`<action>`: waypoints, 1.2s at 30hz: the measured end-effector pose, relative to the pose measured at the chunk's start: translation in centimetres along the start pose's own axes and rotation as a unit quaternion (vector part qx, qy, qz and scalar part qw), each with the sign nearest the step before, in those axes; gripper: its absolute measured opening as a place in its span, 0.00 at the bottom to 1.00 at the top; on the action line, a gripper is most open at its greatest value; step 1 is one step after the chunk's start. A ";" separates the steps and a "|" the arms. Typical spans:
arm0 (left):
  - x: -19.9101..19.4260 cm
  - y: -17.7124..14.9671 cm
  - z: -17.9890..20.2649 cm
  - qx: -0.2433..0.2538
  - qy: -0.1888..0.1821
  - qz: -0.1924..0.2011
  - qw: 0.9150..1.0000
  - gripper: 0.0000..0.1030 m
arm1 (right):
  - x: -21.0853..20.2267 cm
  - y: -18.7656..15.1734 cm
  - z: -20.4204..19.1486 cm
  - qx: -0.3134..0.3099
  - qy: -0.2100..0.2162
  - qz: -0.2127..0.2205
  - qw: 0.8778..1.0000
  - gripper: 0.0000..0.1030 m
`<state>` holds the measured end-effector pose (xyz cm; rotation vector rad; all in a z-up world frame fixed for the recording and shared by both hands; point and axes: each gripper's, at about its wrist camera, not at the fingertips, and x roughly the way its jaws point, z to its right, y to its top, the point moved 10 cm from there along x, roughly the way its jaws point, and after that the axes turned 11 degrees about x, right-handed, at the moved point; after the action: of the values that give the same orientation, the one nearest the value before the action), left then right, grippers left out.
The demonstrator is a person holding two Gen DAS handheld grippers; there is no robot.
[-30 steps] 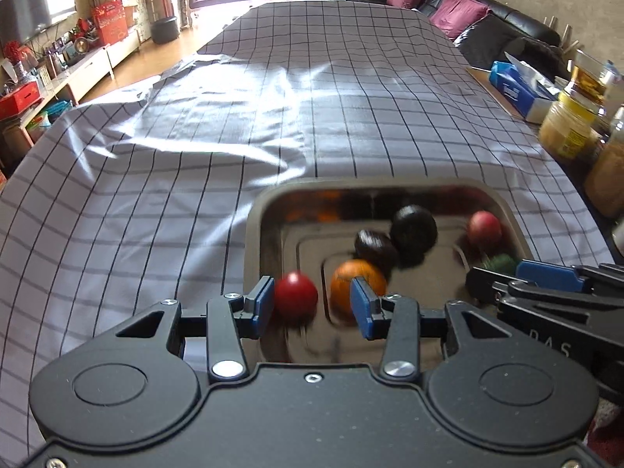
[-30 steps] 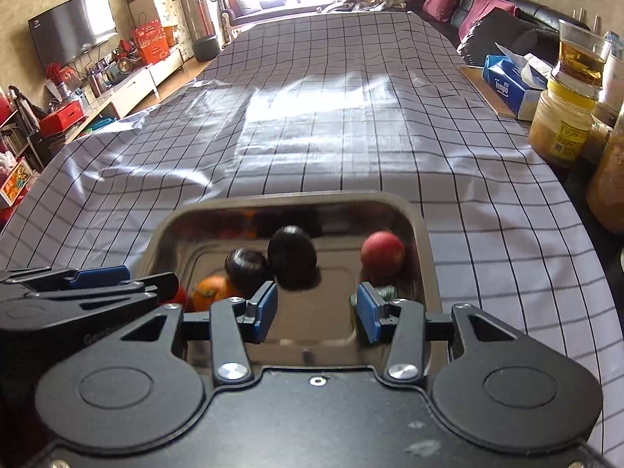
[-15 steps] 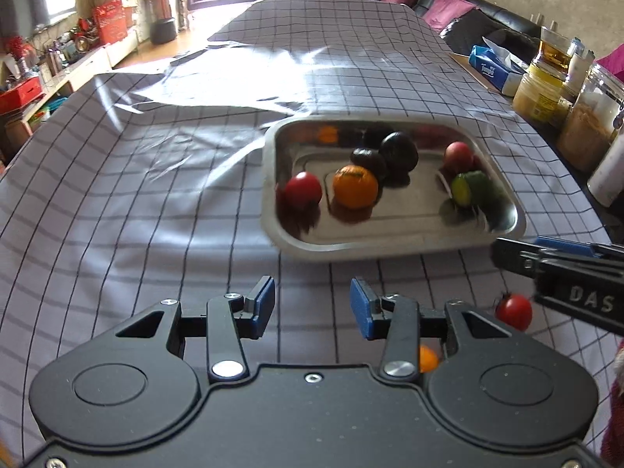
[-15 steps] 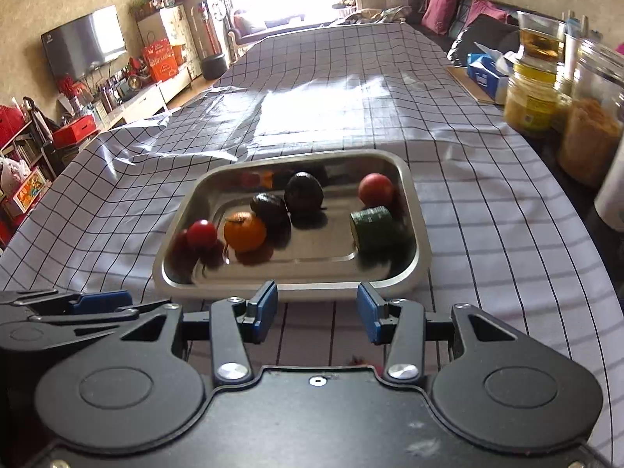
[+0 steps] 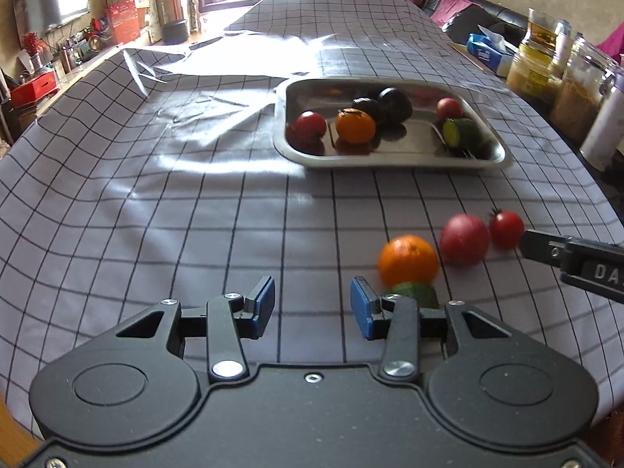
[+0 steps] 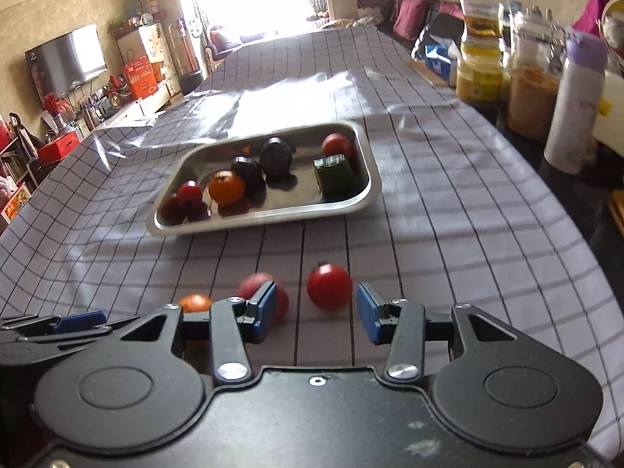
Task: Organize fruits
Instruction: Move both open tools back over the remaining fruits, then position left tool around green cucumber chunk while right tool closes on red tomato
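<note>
Hovering parted and empty: left gripper point(image 5: 312, 308), right gripper point(image 6: 316, 312). Loose fruit awaiting sorting: cherry tomato point(image 6: 328, 286) just ahead between right jaws, unpinched; orange point(image 5: 408, 260) and red fruit point(image 5: 465, 239) ahead-right of left gripper. Steel tray point(image 5: 390, 160), part-filled, farther ahead. Surface: checked tablecloth point(image 5: 156, 195); living room, jars point(image 6: 479, 62) at right

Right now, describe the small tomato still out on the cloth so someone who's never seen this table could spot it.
Start at the steel tray on the checked tablecloth, then come toward the near edge to the loose fruit. The cherry tomato is the right-hand one, beside the larger dull-red fruit: smallest, glossy red, with a dark stem.
</note>
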<state>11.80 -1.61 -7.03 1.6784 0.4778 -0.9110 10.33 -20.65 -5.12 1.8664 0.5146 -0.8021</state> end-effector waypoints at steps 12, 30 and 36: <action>-1.3 -2.1 1.1 0.006 -0.004 0.017 1.000 0.52 | -0.6 -3.5 2.1 0.013 -0.031 -0.008 0.999 0.46; -2.4 -1.6 3.6 0.042 -0.031 0.039 0.998 0.52 | -1.0 -3.2 2.5 0.015 -0.030 0.010 0.999 0.45; -2.4 -1.1 4.8 0.052 -0.043 0.042 0.997 0.52 | -1.0 -2.8 2.8 0.021 -0.024 0.014 0.999 0.45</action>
<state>7.93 -5.42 -6.29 1.7316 0.3034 -0.9554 6.93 -22.04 -6.99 1.8834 0.4442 -0.8429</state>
